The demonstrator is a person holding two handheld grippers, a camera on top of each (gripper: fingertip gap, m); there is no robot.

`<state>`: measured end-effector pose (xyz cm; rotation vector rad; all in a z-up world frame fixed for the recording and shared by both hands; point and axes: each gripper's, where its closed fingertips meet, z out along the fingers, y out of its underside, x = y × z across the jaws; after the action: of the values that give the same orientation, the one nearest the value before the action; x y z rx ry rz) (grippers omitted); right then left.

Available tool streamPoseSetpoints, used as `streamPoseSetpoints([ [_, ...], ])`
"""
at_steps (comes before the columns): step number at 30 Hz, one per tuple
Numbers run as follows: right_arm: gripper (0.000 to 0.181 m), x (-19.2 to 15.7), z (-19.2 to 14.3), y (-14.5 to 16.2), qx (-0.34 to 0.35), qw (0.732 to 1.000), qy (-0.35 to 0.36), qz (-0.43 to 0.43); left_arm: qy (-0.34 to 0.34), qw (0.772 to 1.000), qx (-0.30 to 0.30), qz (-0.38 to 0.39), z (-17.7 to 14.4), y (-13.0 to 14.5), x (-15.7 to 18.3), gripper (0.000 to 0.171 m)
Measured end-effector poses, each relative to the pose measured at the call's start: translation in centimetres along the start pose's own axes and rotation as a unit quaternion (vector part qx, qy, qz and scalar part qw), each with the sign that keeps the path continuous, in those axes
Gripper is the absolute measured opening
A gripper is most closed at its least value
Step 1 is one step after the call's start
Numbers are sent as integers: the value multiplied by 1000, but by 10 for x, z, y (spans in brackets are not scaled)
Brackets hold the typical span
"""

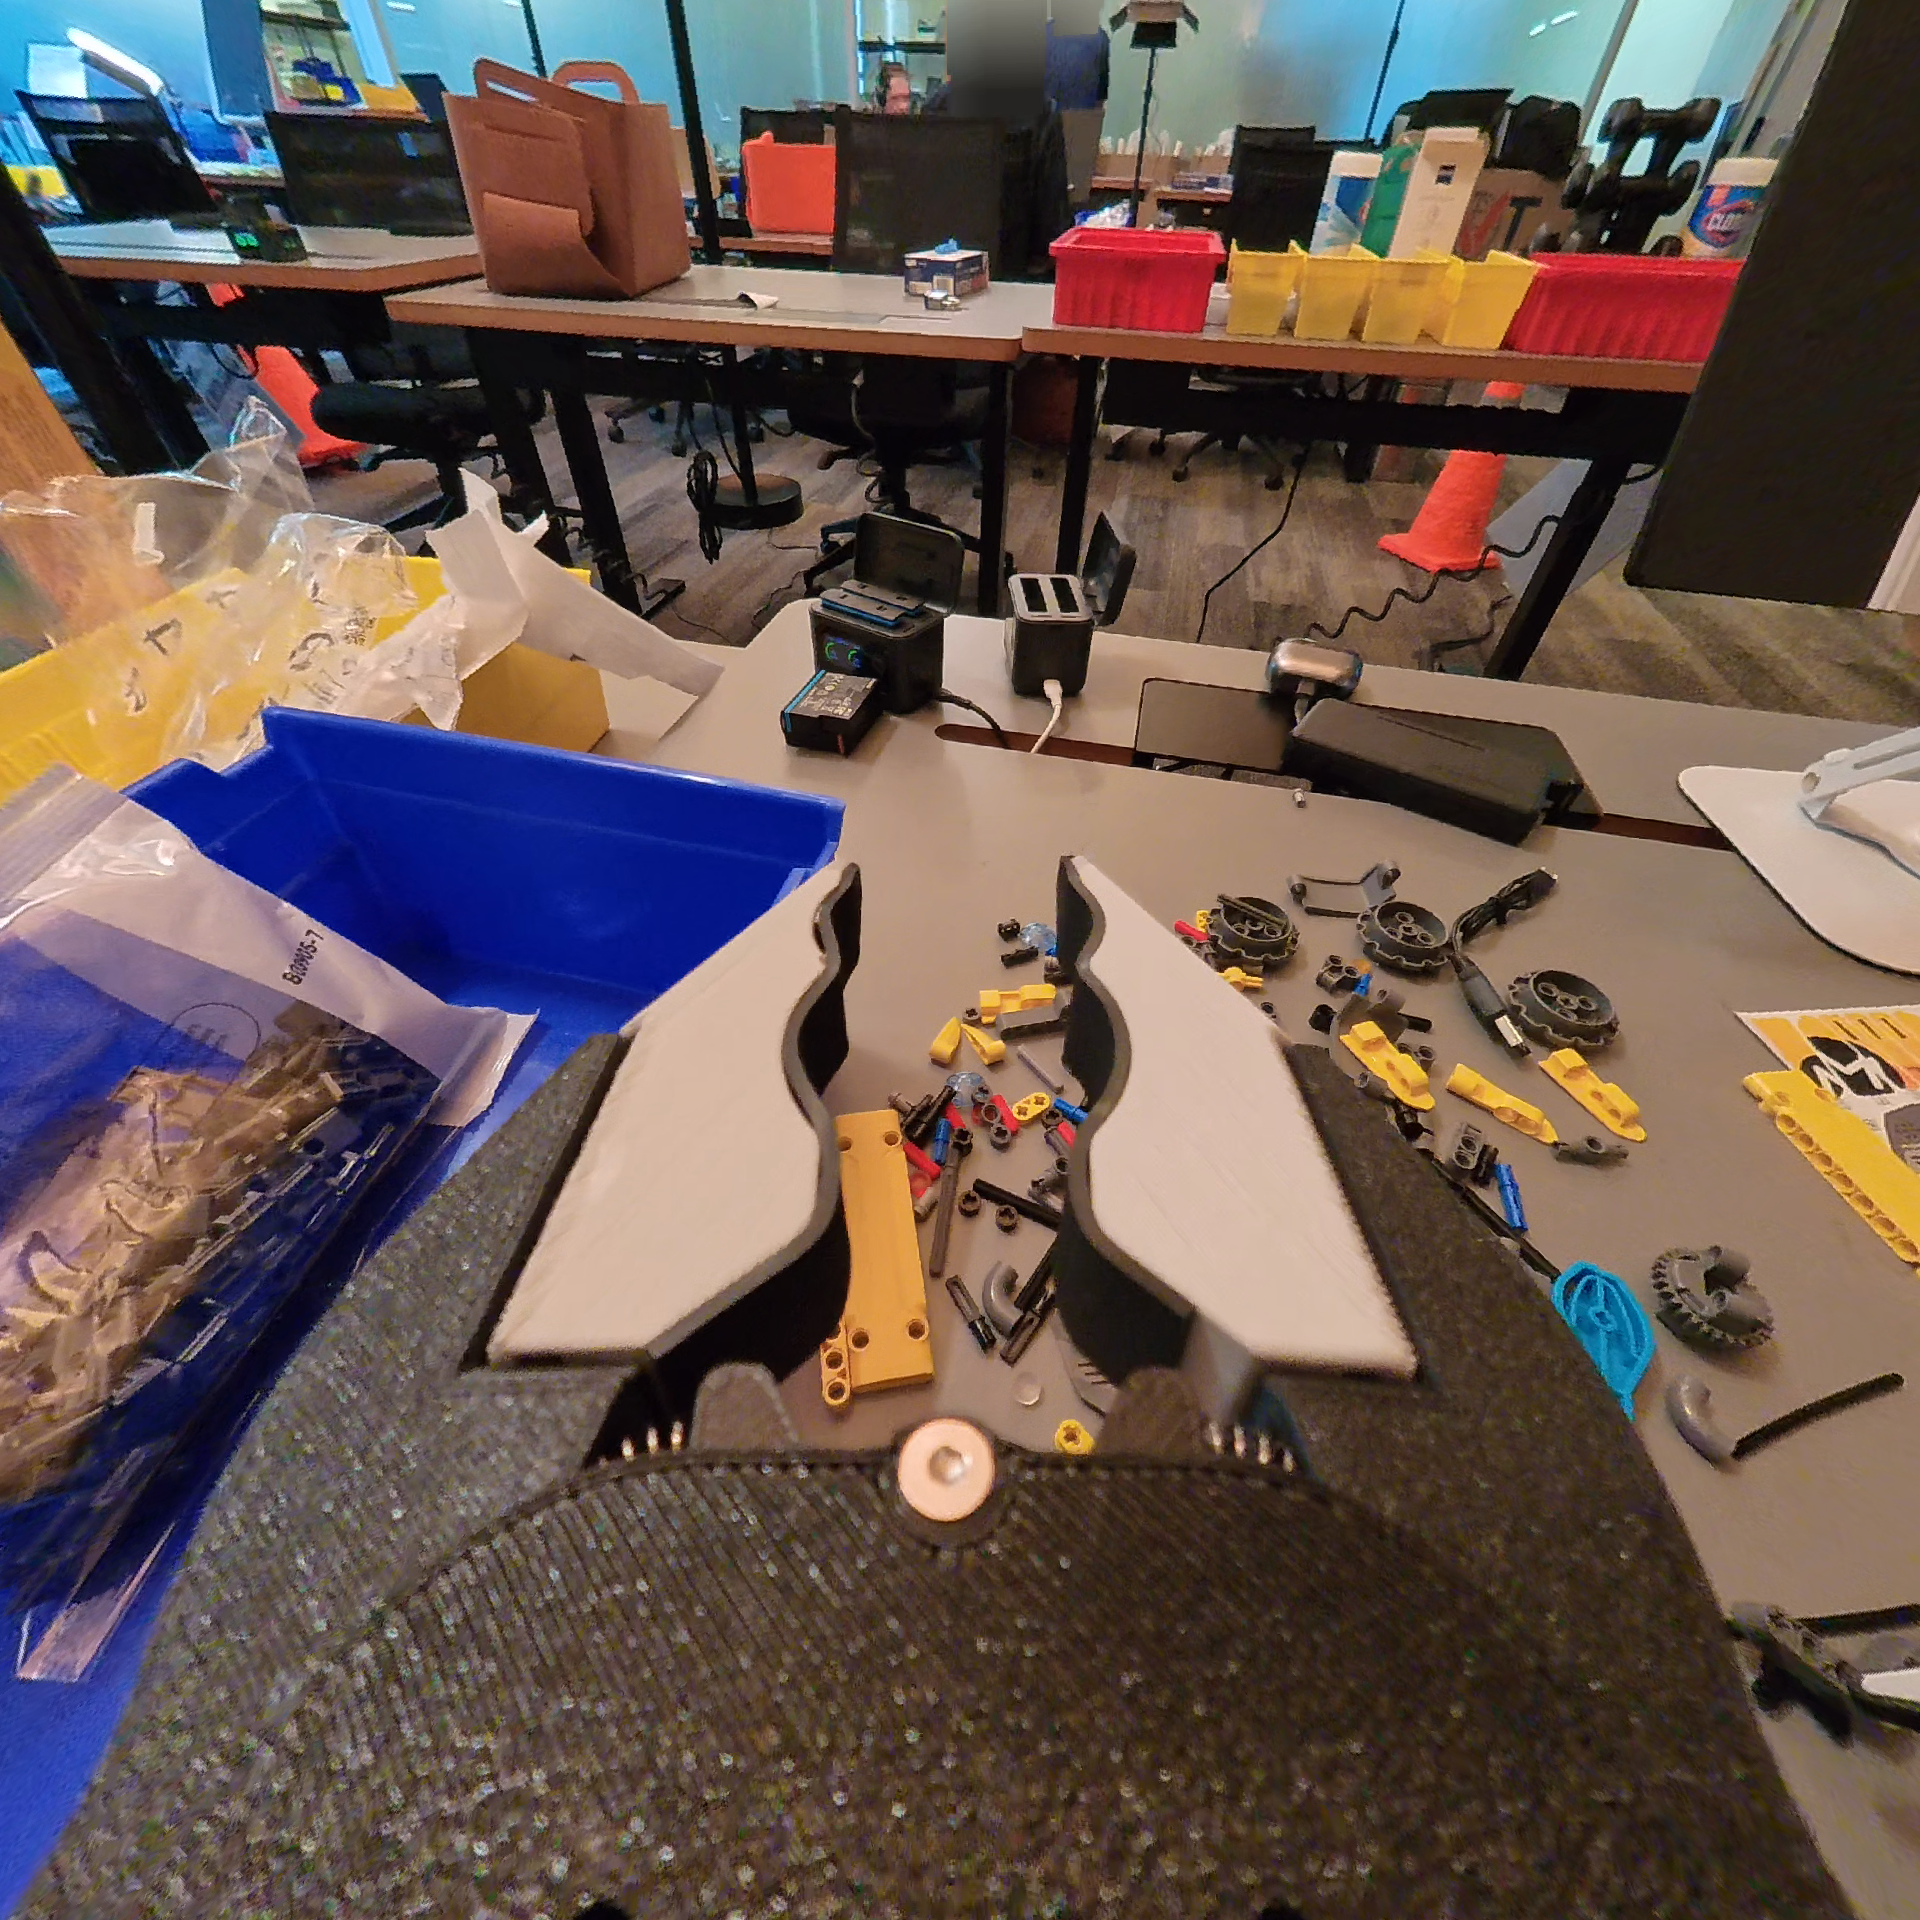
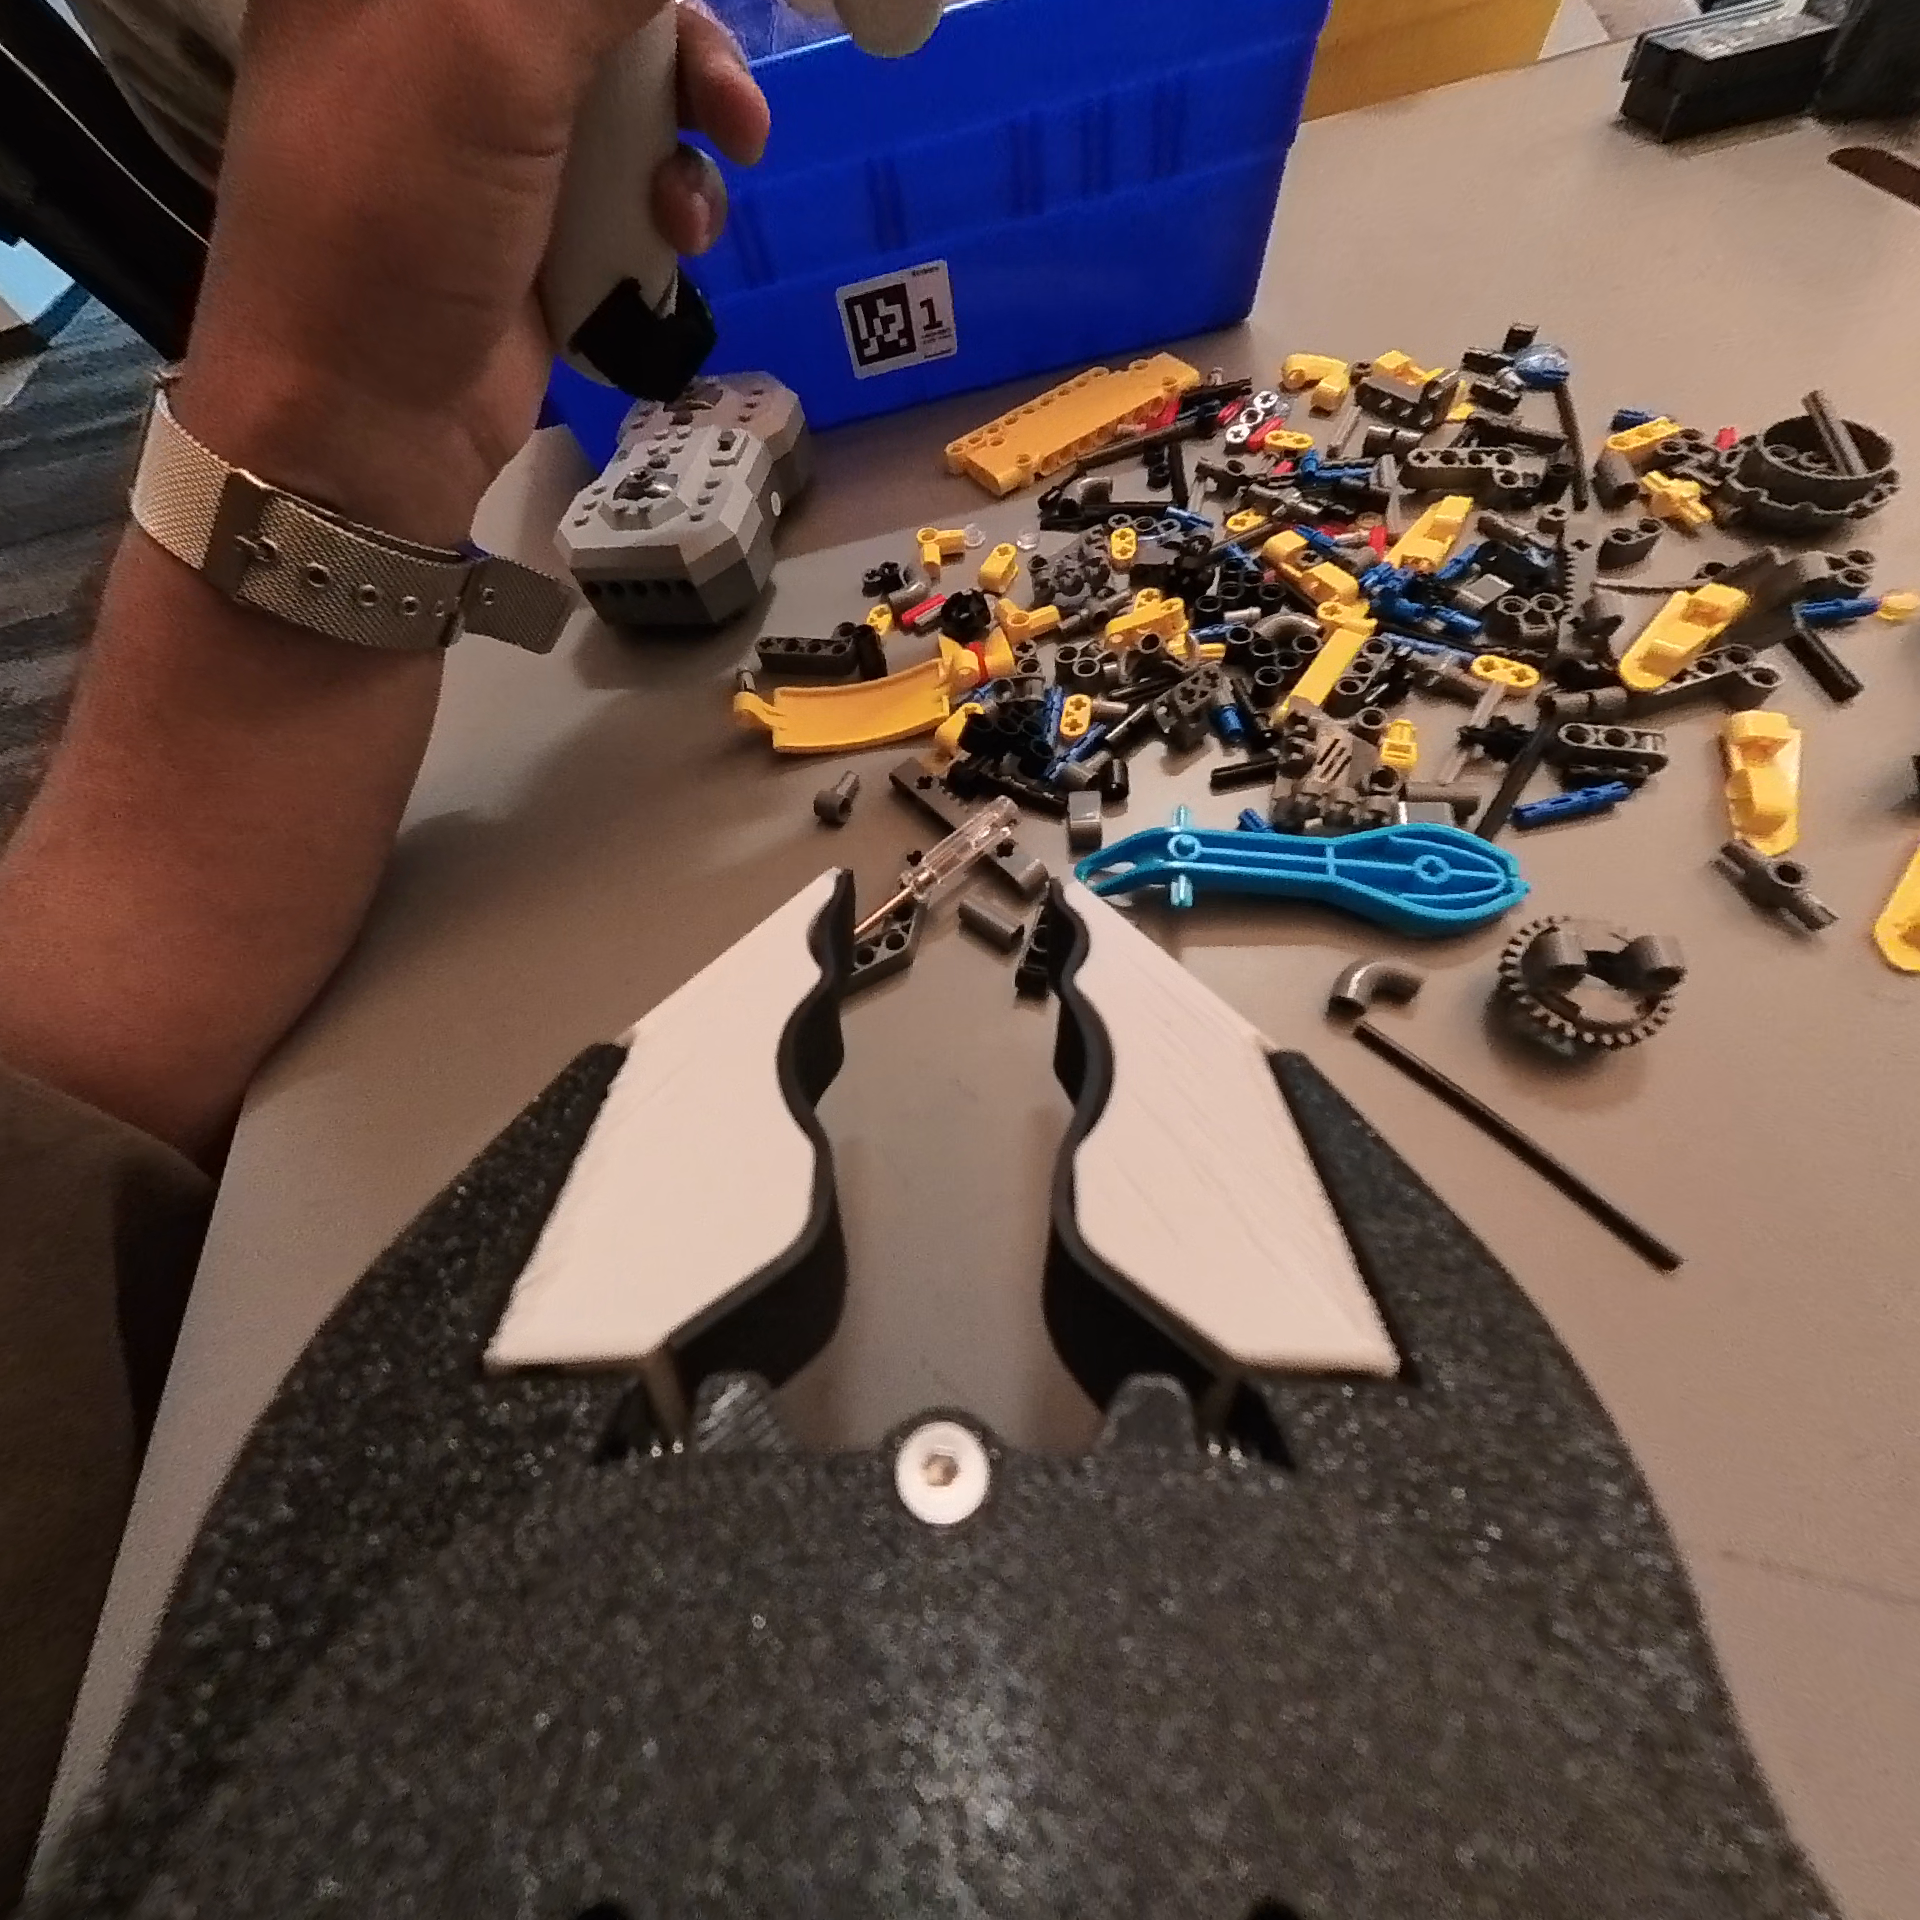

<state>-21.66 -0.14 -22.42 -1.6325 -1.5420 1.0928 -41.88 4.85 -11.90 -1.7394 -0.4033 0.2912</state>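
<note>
Both the left gripper and right gripper hang spread and empty over loose building-toy pieces on the desk; the blue bin looks empty.

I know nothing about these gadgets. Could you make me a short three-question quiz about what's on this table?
1. True or false: the right gripper is clamped on the turquoise tool.
2. Which lies between the left gripper fingers? A) yellow plate B) grey gear C) orange cone
3. Fill in: the bin behind the brick pile is coloured ____.

Key: 1 false, it is open and empty; 2 A; 3 blue.
</note>
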Motion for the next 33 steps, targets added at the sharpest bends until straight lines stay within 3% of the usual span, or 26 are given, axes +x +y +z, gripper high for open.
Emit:
streamPoseSetpoints([
  [10,37,-1,2,2,-7,1000,5,-12,-5,1000,4,-2,-2,-2,-3,37],
  [16,37,-1,2,2,-7,1000,4,-10,-5,998,54,-10,-12,-20,-4,32],
  [21,37,-2,2,2,-8,1000,5,-11,13,999,37,-9,-8,-13,2,33],
  [23,37,-2,2,2,-8,1000,5,-12,41,999,16,-10,-2,-6,14,34],
  [26,38,-1,1,2,-8,1000,5,-11,101,991,-82,13,14,30,42,37],
  [28,38,-1,1,2,-8,1000,4,-8,98,983,-142,64,20,53,50,40],
  [31,38,0,2,2,-9,1000,2,0,77,974,-170,132,22,64,54,50],
  [33,38,1,2,2,-9,1000,1,5,98,971,-173,132,21,65,62,54],
])
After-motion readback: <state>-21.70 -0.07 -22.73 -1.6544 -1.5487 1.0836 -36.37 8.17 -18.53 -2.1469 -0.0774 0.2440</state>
